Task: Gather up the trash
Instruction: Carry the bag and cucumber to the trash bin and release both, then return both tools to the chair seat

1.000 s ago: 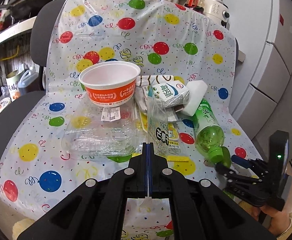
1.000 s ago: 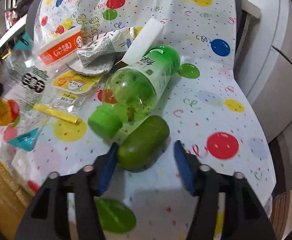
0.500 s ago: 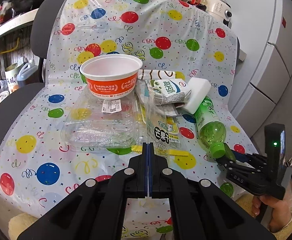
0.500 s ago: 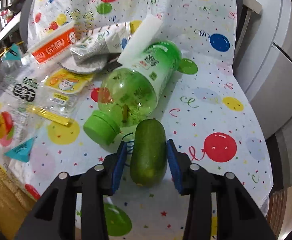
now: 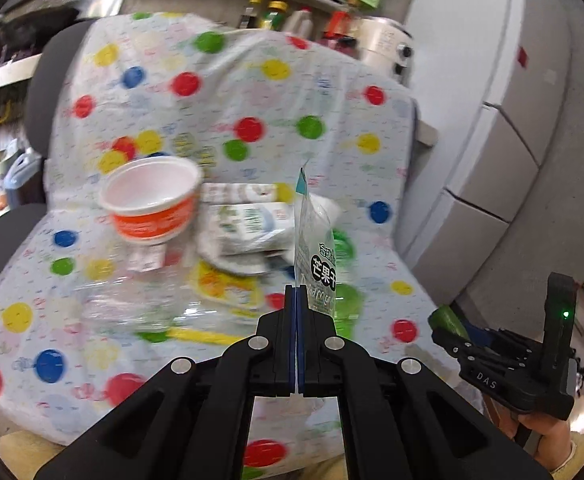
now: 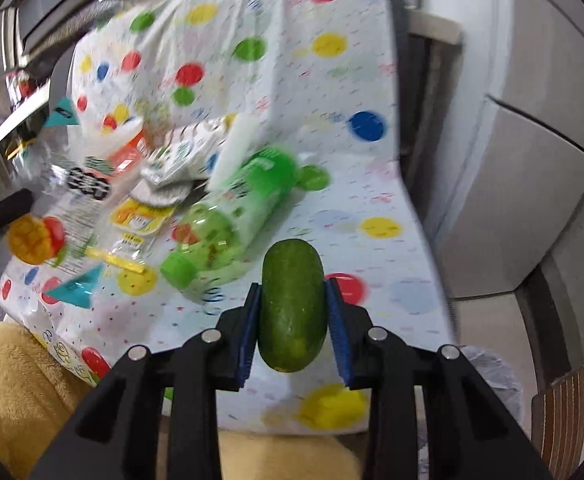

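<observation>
Lifted off the cloth (image 6: 371,184): wrapper (image 5: 315,256) in left gripper (image 5: 295,300), cucumber (image 6: 292,304) in right gripper (image 6: 292,320).

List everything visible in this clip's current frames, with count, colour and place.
Cover: 1, white with coloured dots, draped over chair.
Bowl: 1, orange and white, on seat, left.
Clear tray: 1, transparent, below bowl.
Carton: 1, crumpled, white-green, centre.
Bottle: 1, green, lying on seat.
Snack bag: 1, clear, pinched in left gripper.
Cucumber piece: 1, dark green, in right gripper.
Hand: 1, lower right, holding right gripper.
</observation>
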Tool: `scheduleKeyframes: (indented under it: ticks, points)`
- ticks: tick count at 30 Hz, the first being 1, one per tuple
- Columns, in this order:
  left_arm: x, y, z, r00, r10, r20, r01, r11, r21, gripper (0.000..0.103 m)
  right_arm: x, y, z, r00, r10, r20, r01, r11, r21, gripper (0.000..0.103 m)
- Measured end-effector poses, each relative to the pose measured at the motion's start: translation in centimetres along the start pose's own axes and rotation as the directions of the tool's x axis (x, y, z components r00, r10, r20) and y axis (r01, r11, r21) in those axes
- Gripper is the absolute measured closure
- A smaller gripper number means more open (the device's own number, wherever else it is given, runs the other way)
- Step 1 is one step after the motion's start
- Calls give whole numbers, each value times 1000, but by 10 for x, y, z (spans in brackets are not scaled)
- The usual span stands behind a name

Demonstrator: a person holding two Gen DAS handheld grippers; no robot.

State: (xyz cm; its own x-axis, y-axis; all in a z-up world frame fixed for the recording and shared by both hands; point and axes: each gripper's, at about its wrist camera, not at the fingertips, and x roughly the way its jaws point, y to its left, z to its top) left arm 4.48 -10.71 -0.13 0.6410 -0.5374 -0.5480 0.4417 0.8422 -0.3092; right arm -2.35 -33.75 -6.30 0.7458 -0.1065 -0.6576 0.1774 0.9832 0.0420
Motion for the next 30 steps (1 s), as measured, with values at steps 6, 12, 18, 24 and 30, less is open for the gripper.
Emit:
scheduleKeyframes:
  ticks: [6,12,18,24,30]
  points:
    - [39,-102,-10,991,-132,-32,134,987,86,103,-34,-78,-27,995,-90,33,87,993,77,71]
    - [104,-188,-59,969,-193,-157,211,971,110,103,-50,-165,-77,979,-201,-22,202,966,161,71]
    - [155,-255,-109,912,-235,-337,300,941,154,103,-33,-227,-132,962,-238,-133,265,931,251,71]
    - [208,-290,-144,853,-199,-483,318,931,178,99,-1,-261,-163,956,-211,-203,269,905,330,67]
    - [201,-281,-130,865,-207,-457,323,927,191,82,-16,-262,-163,960,-224,-169,272,891,362,61]
